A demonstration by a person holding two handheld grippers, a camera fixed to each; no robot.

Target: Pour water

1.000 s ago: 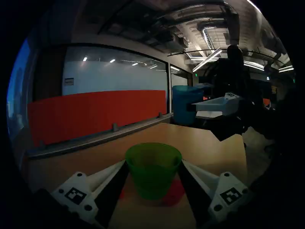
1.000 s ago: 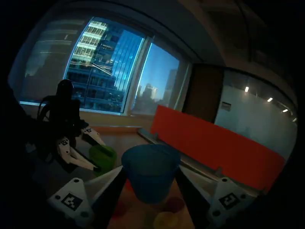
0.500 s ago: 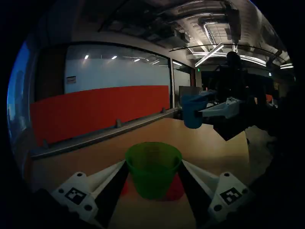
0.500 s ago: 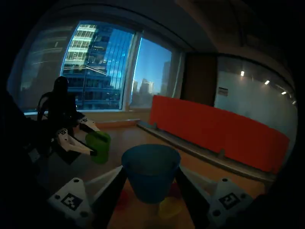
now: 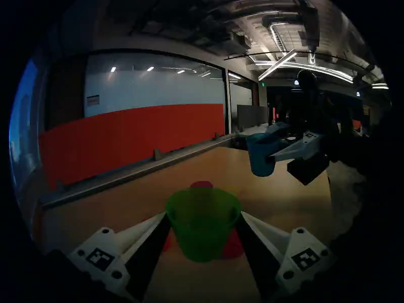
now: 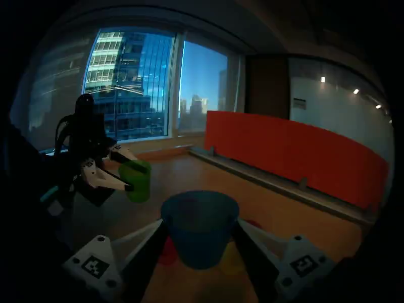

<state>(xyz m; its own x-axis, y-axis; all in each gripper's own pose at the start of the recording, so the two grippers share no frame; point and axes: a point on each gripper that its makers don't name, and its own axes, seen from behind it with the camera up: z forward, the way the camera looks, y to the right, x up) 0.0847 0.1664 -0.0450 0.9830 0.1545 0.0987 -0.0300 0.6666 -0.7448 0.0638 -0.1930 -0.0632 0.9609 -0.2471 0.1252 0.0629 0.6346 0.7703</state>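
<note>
Grips, in the left gripper (image 5: 202,217), a translucent green plastic cup (image 5: 203,230), with both white fingers pressed against its sides and the rim up. Clamps, in the right gripper (image 6: 200,224), a blue plastic cup (image 6: 200,240) in the same manner, with a finger tight on each flank and the mouth open to the ceiling. Cannot tell whether either cup holds water.

Seen from the left gripper view: holds the blue cup aloft to the right, farther off, roughly upright and clear of the pale wooden bench (image 5: 283,202). Seen from the right gripper view: carries the green cup off to the left, likewise above the bench top, with a dark handle and a hand in shadow behind it. Keeps the two cups well apart.

Beneath the cups: shows small flat discs on the bench, among them a red disc (image 5: 202,185) just beyond the green cup, plus a red one (image 6: 166,255) and a yellow one (image 6: 230,258) on either side of the blue cup's base.

Beyond the bench: takes in a long orange-red wall panel (image 5: 131,136) under frosted glass, tall windows (image 6: 131,86) facing lit towers and a dusk-blue sky, and ceiling light strips (image 5: 275,70) over a dim office.
</note>
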